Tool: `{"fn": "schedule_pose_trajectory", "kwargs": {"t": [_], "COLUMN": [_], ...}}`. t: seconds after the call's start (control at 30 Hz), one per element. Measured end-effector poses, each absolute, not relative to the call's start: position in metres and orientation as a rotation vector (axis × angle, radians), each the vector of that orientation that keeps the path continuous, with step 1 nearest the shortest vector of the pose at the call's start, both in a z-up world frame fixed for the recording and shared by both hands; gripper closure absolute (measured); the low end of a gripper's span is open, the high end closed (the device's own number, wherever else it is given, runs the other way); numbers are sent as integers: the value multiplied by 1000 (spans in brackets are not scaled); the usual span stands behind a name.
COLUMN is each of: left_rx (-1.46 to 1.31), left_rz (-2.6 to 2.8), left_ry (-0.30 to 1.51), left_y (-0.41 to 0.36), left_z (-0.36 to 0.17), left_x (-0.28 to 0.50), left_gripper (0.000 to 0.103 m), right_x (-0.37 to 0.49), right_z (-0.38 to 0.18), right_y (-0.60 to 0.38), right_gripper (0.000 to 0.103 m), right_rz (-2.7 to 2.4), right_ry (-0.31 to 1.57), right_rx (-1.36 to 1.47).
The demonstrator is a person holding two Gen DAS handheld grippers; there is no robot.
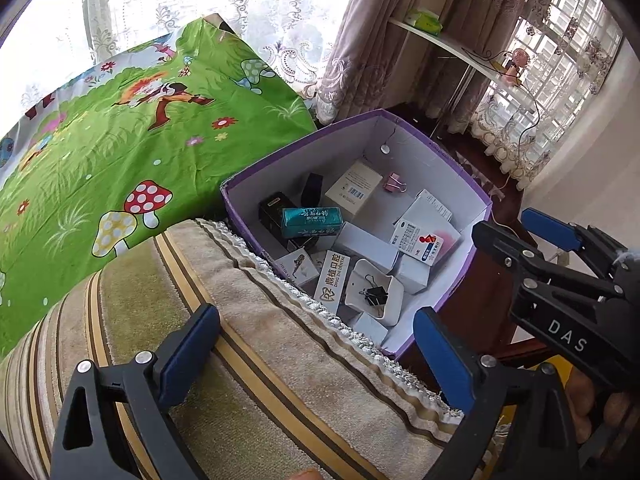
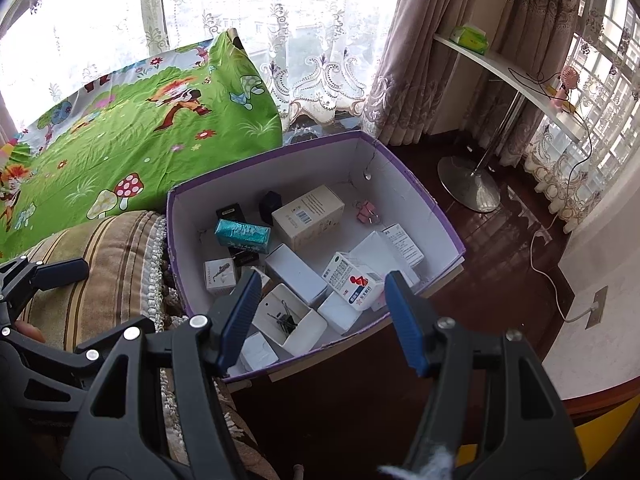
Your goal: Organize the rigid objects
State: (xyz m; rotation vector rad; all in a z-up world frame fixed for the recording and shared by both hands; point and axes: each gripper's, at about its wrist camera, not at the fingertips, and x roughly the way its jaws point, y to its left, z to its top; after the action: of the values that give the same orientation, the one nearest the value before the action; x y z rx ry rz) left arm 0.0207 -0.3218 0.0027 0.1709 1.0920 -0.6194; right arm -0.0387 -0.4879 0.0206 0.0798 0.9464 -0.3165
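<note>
In the left wrist view, the left gripper [image 1: 316, 354] is seen nearest, its blue pads spread wide with nothing held between them. Beneath it a striped cushion [image 1: 248, 380] is spread, and the fringed edge of that cushion runs diagonally between the pads. Just beyond the gripper's right-hand pad a purple box [image 1: 240, 216] is set, open at the top, its long axis running away from the gripper toward the upper right. Inside it, small cartons are heaped. A teal carton [image 1: 312, 222] is laid on its side at the far left of the heap, its long axis running left to right. A white tray [image 1: 390, 294] holding a black binder clip [image 1: 374, 292] is tilted at the near end, closest to the gripper. The right gripper [image 1: 504, 216] is seen at the right, beside the box. A green cartoon sheet [image 1: 100, 152] is spread well beyond to the left.

In the right wrist view, the right gripper [image 2: 322, 312] is held above the near end of the purple box [image 2: 176, 236], its jaws partly apart and empty. The white tray [image 2: 304, 328] and binder clip [image 2: 286, 320] are framed just inside its left pad; a red-and-blue printed carton [image 2: 354, 284] is seen between the pads, slanted. The teal carton [image 2: 242, 234] lies farther off to the left. The left gripper [image 2: 60, 272] is seen over the cushion [image 2: 100, 264] at the far left.
</note>
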Motion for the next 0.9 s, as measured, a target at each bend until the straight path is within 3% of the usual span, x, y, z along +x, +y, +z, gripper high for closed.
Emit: {"fn": "schedule_pose_trajectory", "kwargs": {"t": [0.9], "left_rx": [165], "left_rz": [-662], "left_ry": [1102], "left_y": [-327], "left_z": [1], "left_x": [20], "left_gripper": [2], "right_x": [-40], "right_z": [15], "right_y": [-490], "right_gripper": [35], "right_rz": [-324], "right_ry": [963], "right_rx": [85]}}
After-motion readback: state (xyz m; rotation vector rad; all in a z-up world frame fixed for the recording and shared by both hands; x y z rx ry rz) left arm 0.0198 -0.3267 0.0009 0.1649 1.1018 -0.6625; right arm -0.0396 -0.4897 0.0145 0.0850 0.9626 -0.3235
